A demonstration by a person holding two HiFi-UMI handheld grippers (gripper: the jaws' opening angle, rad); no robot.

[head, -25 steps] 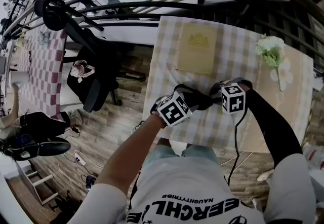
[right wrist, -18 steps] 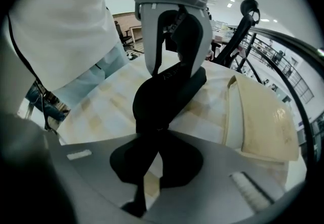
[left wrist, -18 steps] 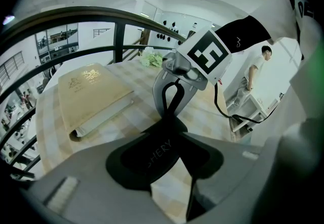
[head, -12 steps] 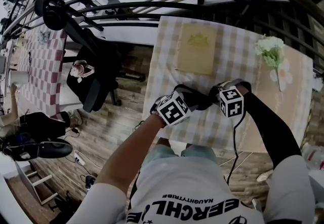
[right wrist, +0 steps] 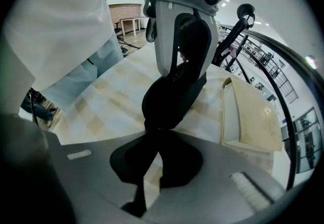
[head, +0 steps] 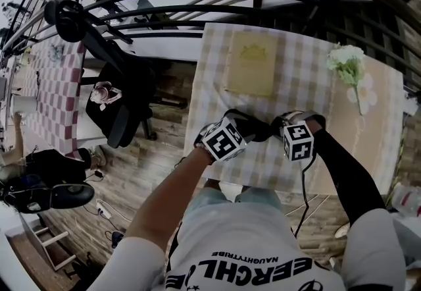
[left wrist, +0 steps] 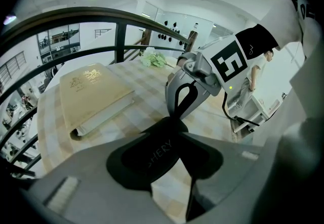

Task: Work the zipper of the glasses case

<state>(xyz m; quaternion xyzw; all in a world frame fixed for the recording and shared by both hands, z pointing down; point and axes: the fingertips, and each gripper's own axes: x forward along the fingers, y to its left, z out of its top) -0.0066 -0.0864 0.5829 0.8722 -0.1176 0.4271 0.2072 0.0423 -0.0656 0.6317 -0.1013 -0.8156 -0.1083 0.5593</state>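
Case position decides the coming pull. The black glasses case [head: 255, 126] sits over the front part of the checked surface [head: 296, 85], with its long axis running left to right between the two tools. Whether it rests on the cloth or is held just off it I cannot tell.

The left hand-held gripper [left wrist: 169, 139] is clamped across the case's left end and seems to brace it. The right hand-held gripper [right wrist: 152, 142] has its jaws pressed together on a thin black tab at the case's right tip, which I take to be the zipper pull [right wrist: 150, 125].

So the case stretches leftward from the right tool, and the right hand is the one on the pull. Any travel of the zipper would likely run along that long axis, round the case's edge toward the left hand.

Count: one glasses case and two hand-held grippers. Farther back lie one cream book [head: 251, 66] and one bunch of white flowers [head: 347, 62], both well apart from the work.
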